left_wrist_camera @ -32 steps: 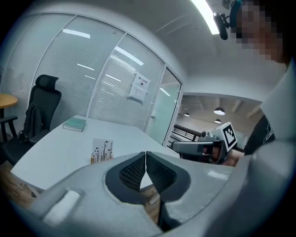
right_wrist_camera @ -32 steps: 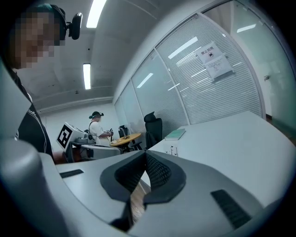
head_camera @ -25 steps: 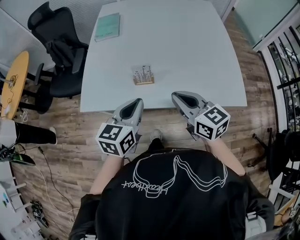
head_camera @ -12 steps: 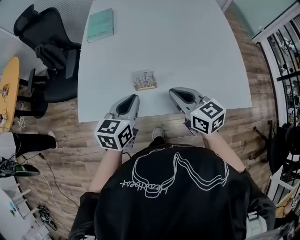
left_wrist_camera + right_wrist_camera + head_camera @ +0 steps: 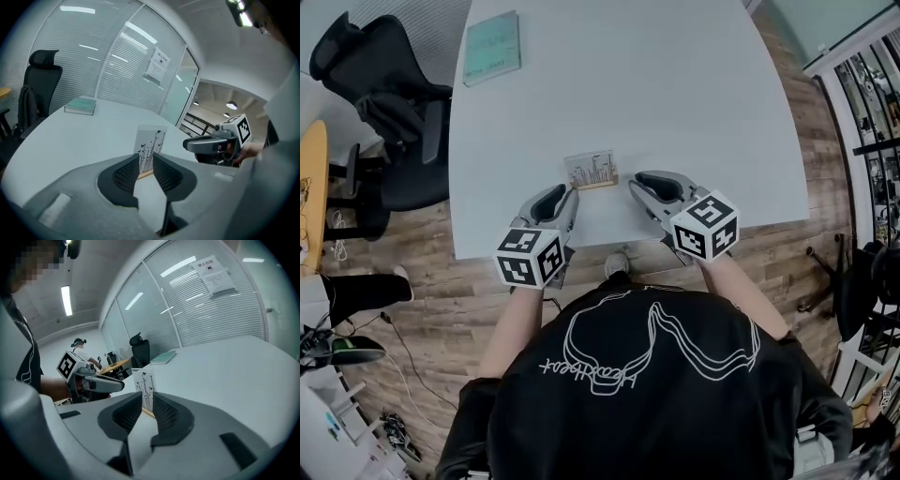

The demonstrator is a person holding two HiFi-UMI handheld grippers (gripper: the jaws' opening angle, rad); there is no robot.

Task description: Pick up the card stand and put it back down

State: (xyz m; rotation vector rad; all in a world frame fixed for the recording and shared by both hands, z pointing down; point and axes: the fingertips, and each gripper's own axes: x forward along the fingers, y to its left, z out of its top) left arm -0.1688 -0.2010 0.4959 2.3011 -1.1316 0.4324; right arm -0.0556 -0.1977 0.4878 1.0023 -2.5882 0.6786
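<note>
The wooden card stand (image 5: 592,170), holding a white printed card, waits near the white tabletop's (image 5: 675,84) front edge. My left gripper (image 5: 567,194) and right gripper (image 5: 636,181) have dropped in just beside it, jaws just parted halfway and holding nothing. Pickup looks next.

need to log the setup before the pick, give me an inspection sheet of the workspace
surface: white table, no marks seen
job's things: card stand upright near the table's near edge, not gripped
clutter: green book at the far left corner
grippers: left gripper and right gripper on either side of the card stand, jaws apart, just been opening, nothing between them
cables: thin cable on the floor at the left
surroundings: black office chair, wooden floor, railing at the right, blinds behind glass
</note>
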